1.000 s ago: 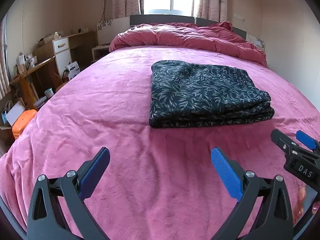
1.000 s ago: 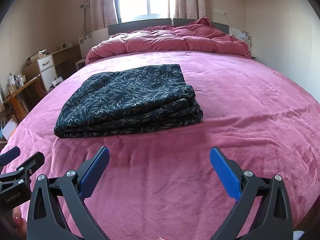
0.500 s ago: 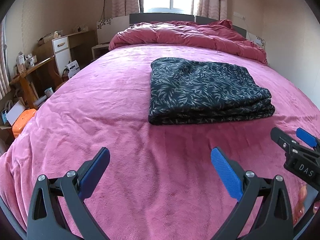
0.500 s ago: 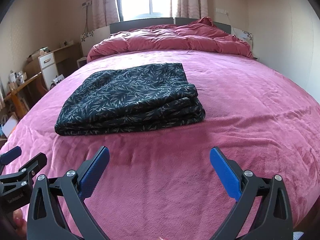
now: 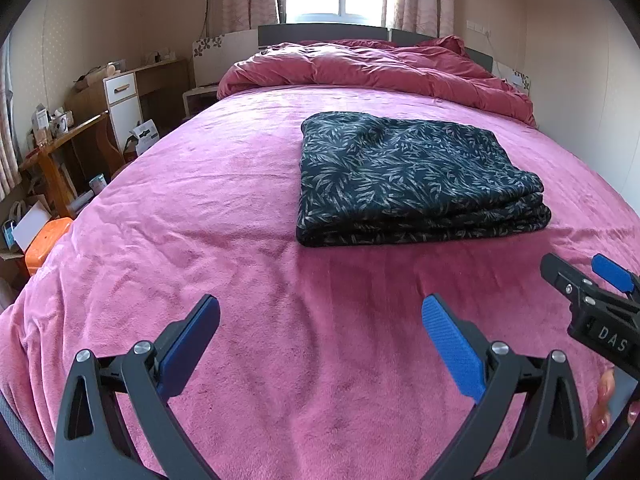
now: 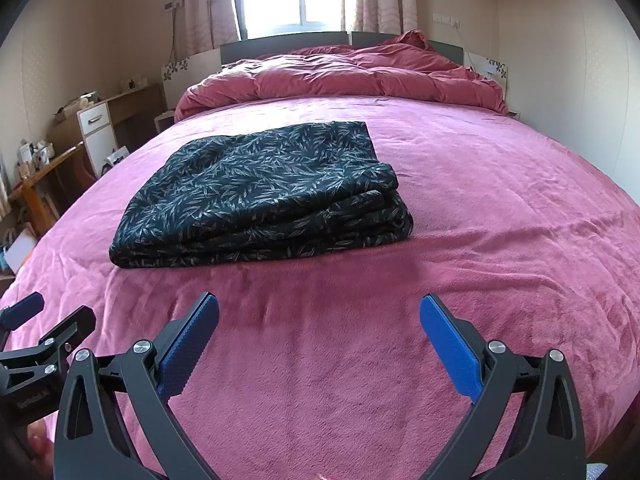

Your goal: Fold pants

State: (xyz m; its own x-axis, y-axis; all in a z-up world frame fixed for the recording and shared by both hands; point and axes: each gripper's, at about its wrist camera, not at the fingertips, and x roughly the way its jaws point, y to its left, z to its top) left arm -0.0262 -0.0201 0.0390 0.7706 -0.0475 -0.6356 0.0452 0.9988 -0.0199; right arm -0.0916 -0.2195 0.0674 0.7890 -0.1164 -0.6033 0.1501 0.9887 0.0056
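The folded leaf-print pants lie mid-bed on the pink blanket, toward its near edge. The left gripper and right gripper hover spread wide, empty, well apart from them.

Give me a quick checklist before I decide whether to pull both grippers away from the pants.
1. Pants folded into a compact stack: ok, several layers show at the near edge.
2. Left gripper released: ok, jaws wide open, nothing between them.
3. Right gripper released: ok, open and empty.
4. Both grippers clear of the fabric: ok, bare pink blanket lies between the fingers and the stack.
5. Stack edges aligned: cannot tell for the far side.
6. Stack lying flat on the blanket: ok.
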